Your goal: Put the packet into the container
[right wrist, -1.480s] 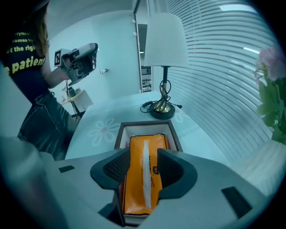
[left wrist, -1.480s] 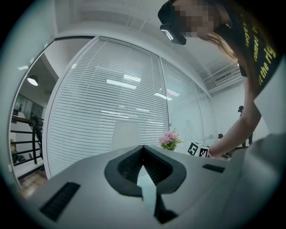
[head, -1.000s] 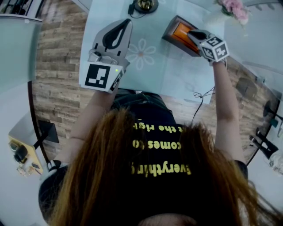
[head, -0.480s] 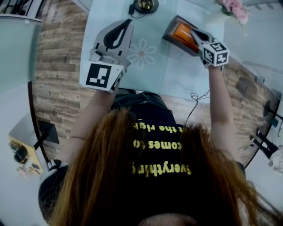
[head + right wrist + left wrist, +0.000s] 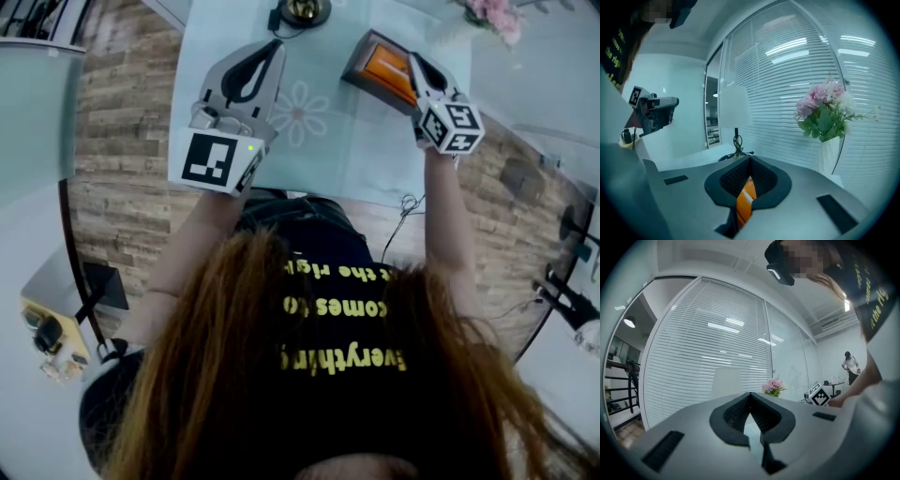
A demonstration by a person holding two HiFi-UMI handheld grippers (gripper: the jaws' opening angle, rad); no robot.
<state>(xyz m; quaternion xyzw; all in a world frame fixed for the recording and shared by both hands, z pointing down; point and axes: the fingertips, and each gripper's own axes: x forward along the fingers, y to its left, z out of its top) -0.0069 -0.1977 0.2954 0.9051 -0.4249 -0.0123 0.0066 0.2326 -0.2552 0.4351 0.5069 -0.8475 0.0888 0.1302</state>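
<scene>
The orange packet [image 5: 386,67] lies over a dark, box-like container [image 5: 357,62] at the far right of the pale table [image 5: 375,159]. My right gripper [image 5: 413,60] reaches to the packet's right edge. In the right gripper view the jaws [image 5: 750,160] are shut on the packet [image 5: 746,200], a strip of orange showing between the pads. My left gripper [image 5: 270,47] hovers over the table's left part, well away from the container. Its jaws [image 5: 750,394] are shut with nothing between them.
A lamp base with a black cable [image 5: 302,11] stands at the table's far edge. Pink flowers [image 5: 497,19] in a white vase [image 5: 830,157] stand at the far right. A cable [image 5: 409,202] hangs over the near table edge. A flower print [image 5: 300,114] marks the tabletop.
The right gripper has swung from pointing left across the container to pointing away from me, its marker cube drawn nearer to me. The left gripper has stayed put.
</scene>
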